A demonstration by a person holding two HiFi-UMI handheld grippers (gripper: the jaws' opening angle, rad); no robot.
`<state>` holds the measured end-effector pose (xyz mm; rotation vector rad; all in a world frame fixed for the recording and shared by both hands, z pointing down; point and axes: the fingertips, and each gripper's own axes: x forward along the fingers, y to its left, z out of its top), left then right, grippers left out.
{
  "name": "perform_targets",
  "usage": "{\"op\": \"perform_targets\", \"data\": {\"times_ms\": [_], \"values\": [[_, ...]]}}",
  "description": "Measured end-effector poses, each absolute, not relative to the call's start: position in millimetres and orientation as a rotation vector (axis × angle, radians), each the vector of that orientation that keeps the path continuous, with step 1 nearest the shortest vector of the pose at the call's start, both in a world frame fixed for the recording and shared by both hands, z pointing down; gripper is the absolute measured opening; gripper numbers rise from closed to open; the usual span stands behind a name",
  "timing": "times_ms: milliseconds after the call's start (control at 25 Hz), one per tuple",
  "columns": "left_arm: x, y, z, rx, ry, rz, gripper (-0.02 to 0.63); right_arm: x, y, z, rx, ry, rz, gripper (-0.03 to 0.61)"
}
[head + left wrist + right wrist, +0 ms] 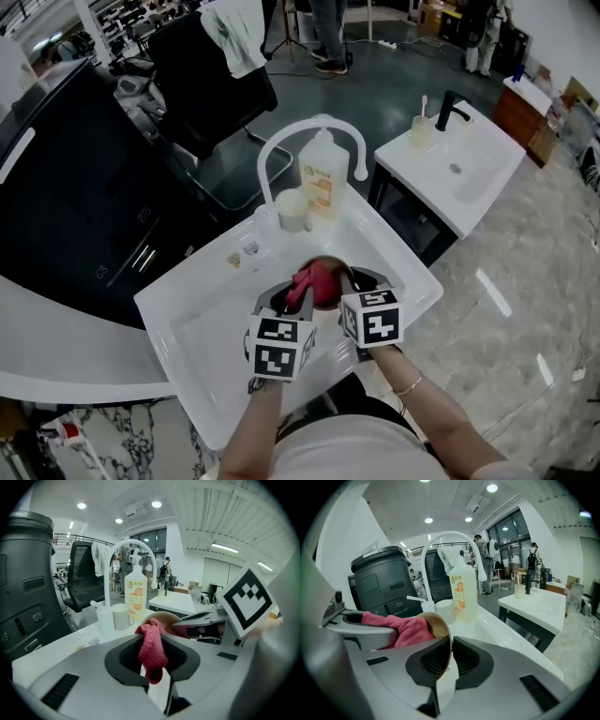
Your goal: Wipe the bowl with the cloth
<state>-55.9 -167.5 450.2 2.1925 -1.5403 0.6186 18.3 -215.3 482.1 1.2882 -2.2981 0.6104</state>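
Note:
A red cloth (314, 281) is bunched between my two grippers over the white sink (202, 333). My left gripper (292, 298) is shut on the cloth (151, 651), which hangs down between its black pads (125, 658). The tan bowl (435, 623) is tilted on its side, and my right gripper (451, 654) is shut on its thin rim. The cloth (399, 630) is pushed into the bowl's mouth. From the left gripper view the bowl (165, 618) shows just behind the cloth, with the right gripper (202, 618) beside it. In the head view the bowl is mostly hidden under the cloth.
A white arched faucet (314, 127) stands at the sink's back edge, with a soap bottle (322, 178) and a white mug (292, 208) beside it. A second white sink unit (459, 169) is to the right. A black office chair (211, 84) stands behind.

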Motion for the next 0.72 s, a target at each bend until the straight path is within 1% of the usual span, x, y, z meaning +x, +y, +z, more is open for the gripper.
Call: {"op": "perform_targets", "data": {"times_ms": [120, 200, 360, 520, 720], "values": [[-69, -162, 432, 2.187, -1.590, 0.536, 0.084, 20, -218, 483, 1.311, -2.287, 0.619, 0.025], [-70, -159, 417, 2.197, -1.573, 0.409, 0.084, 20, -218, 481, 1.321, -2.292, 0.625, 0.021], [-51, -156, 407, 2.214, -1.436, 0.199, 0.084, 10, -215, 470, 1.325, -2.329, 0.627, 0.020], [-24, -149, 423, 2.194, -1.267, 0.147, 0.084, 9, -212, 461, 1.341, -2.353, 0.655, 0.021], [-12, -135, 445, 2.170, -1.155, 0.202, 0.084, 17, -212, 462, 1.372, -2.346, 0.710, 0.037]]}}
